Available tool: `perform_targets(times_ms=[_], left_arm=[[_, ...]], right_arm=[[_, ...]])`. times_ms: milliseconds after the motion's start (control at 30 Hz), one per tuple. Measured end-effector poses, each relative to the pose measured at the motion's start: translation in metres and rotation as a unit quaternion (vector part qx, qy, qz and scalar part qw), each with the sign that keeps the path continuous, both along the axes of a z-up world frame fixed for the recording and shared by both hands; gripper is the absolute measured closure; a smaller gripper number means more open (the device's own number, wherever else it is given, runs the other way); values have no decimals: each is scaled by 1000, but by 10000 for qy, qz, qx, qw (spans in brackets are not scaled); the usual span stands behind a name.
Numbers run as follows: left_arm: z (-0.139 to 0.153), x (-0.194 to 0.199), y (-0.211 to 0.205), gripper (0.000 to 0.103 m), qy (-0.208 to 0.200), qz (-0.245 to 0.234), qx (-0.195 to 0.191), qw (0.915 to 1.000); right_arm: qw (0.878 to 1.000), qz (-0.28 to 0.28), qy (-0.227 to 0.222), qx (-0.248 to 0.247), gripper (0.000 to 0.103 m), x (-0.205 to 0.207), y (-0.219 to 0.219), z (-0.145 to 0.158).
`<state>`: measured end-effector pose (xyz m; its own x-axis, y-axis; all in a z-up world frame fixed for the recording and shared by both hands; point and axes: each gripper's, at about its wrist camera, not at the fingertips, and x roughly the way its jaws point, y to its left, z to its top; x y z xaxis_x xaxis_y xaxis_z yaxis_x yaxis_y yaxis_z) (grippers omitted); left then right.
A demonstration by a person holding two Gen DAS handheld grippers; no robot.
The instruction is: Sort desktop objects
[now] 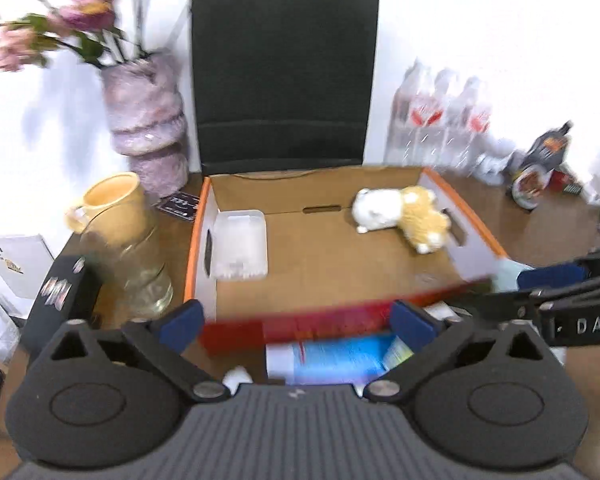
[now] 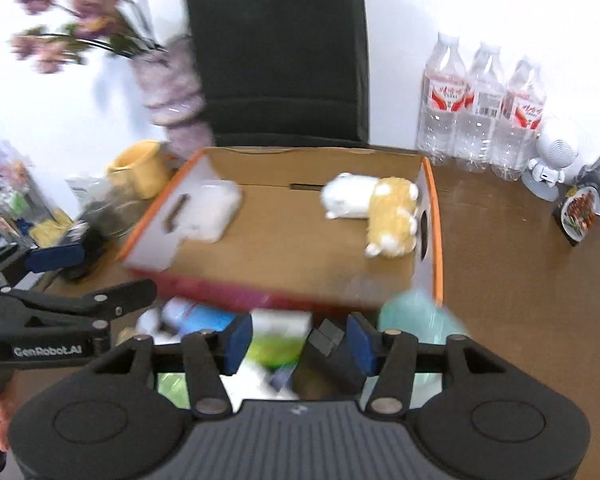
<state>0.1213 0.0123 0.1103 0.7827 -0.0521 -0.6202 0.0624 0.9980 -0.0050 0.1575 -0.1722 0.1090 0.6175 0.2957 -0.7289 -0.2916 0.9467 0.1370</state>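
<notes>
An open cardboard box [image 1: 340, 256] [image 2: 292, 248] with orange rims sits mid-table. Inside it lie a white and tan plush toy [image 1: 400, 216] [image 2: 372, 212] at the right and a clear plastic container [image 1: 240, 244] [image 2: 212, 212] at the left. My left gripper [image 1: 298, 324] hovers open and wide over the box's red front wall, above a blue and white tube [image 1: 328, 360] [image 2: 196, 316] on the table. My right gripper [image 2: 298, 342] is open above a blurred green and white packet [image 2: 276, 344] and a small black thing [image 2: 328, 340]; neither pad presses on them.
Left of the box stand a yellow mug [image 1: 116, 204] [image 2: 140, 168], a glass jar [image 1: 140, 268] and a fuzzy purple vase of flowers [image 1: 148, 120]. A black chair back [image 1: 284, 80] rises behind. Water bottles [image 2: 480, 112] and snack packets [image 2: 580, 208] sit at the right. A teal object [image 2: 416, 316] lies by the box's front right corner.
</notes>
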Motion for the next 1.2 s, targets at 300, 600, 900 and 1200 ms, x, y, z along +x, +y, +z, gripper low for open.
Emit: perform_targets(times_ms=[300,600,900,1200], left_arm=[[-99,-134,2,0,47,137,-217,9997],[-122,-125,0,0,176,320,-23,9993],[-124,-126,-3,0,178,336,66,9993],[-123,-125,-3,0,165,346,72,9992]], right_arm=[[9963,-216,-747,-362,24,-161,7,-92],[9952,-455,-780,-387,8,-166,15,-126],[9953,-533,-700,-407,0,-162,15,-135],[9951,-536,-720,-412,0,-162,16,-135]])
